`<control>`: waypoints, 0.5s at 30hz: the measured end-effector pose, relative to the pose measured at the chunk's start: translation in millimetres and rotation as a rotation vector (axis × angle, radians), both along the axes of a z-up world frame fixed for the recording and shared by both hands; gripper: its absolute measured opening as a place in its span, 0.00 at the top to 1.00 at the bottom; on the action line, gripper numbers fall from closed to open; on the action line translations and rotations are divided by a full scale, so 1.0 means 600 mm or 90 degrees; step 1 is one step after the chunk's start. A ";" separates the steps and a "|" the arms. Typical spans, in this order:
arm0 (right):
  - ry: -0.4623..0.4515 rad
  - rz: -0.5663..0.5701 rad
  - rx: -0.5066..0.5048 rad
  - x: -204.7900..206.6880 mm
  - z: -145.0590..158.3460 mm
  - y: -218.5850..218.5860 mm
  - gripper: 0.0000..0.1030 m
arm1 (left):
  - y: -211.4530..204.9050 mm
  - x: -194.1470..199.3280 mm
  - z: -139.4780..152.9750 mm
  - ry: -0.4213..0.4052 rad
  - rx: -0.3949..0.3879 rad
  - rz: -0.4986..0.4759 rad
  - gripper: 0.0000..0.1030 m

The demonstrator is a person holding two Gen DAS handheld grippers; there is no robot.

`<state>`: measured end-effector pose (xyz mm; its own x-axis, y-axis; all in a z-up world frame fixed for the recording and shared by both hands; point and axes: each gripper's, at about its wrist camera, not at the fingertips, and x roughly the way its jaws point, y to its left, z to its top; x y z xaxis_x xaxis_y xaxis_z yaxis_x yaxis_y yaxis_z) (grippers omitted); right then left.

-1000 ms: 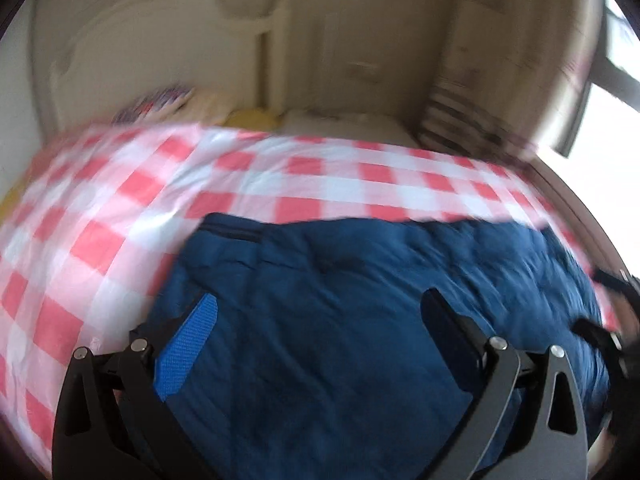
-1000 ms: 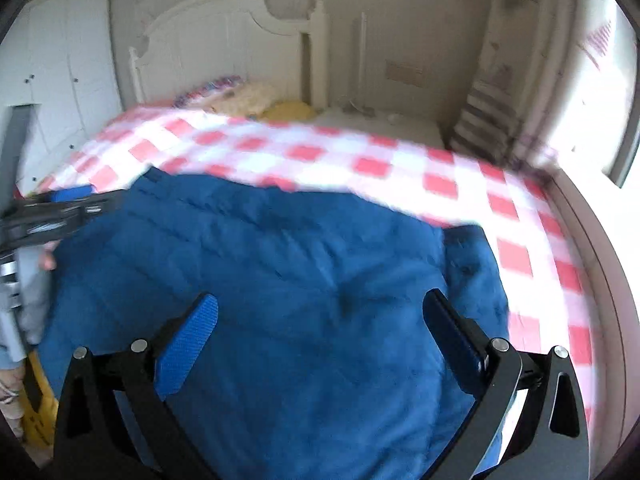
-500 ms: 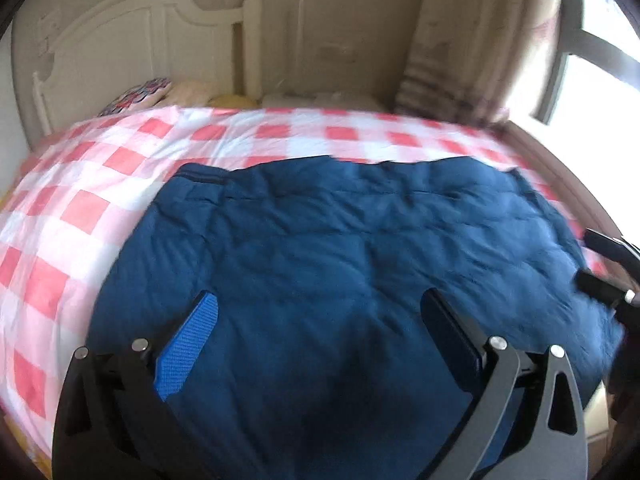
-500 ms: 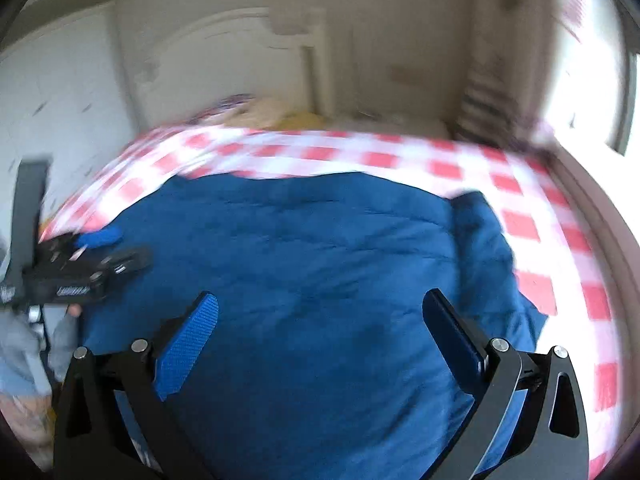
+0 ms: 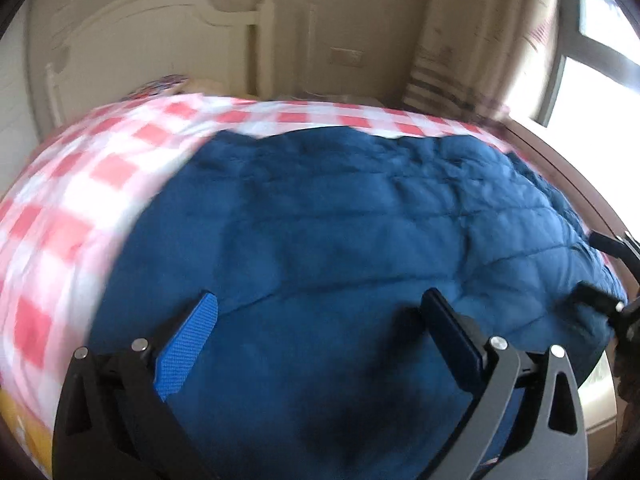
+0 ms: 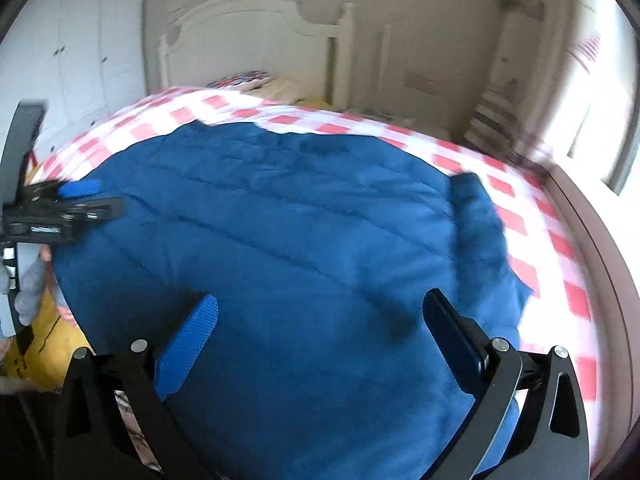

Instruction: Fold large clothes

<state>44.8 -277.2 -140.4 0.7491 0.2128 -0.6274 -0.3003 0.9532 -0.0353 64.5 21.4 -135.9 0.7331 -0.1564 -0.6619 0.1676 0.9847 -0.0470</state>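
Observation:
A large dark blue quilted garment (image 5: pixel 340 232) lies spread flat on a bed with a red and white checked cover (image 5: pixel 80 184). It also shows in the right wrist view (image 6: pixel 304 240). My left gripper (image 5: pixel 320 312) is open and empty, hovering over the garment's near edge. My right gripper (image 6: pixel 320 308) is open and empty over the same near part. The left gripper shows at the left edge of the right wrist view (image 6: pixel 80 200). The right gripper's fingers (image 5: pixel 600 304) show at the right edge of the left wrist view.
A white headboard (image 6: pixel 248 40) and pillows (image 6: pixel 256 80) stand at the far end of the bed. White wardrobe doors (image 6: pixel 80 48) are at the left, a curtain (image 5: pixel 460 40) and bright window (image 5: pixel 592 72) at the right. A yellow floor (image 6: pixel 44 344) lies below left.
Both cameras have shifted over the garment, with motion blur throughout. The garment lies spread much as before. Both grippers stay open and empty.

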 end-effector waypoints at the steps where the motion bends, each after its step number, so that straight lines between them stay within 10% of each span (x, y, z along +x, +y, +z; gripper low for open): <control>1: 0.017 -0.007 0.019 0.001 -0.017 -0.023 0.05 | 0.017 -0.010 -0.006 -0.010 0.002 0.006 0.02; 4: 0.013 -0.002 0.094 -0.008 -0.041 -0.054 0.05 | 0.025 -0.024 -0.018 -0.031 0.053 0.005 0.02; 12: -0.028 -0.016 0.040 -0.045 0.007 -0.005 0.05 | 0.014 -0.060 0.018 -0.028 -0.019 -0.016 0.02; 15: -0.038 0.038 0.033 -0.067 0.014 0.030 0.05 | -0.038 -0.080 0.016 -0.039 0.023 -0.069 0.02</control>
<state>4.8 -259.3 -131.8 0.7700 0.2890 -0.5689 -0.3550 0.9349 -0.0056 16.5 -1.6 -126.2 0.7521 -0.2139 -0.6234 0.2743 0.9616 0.0010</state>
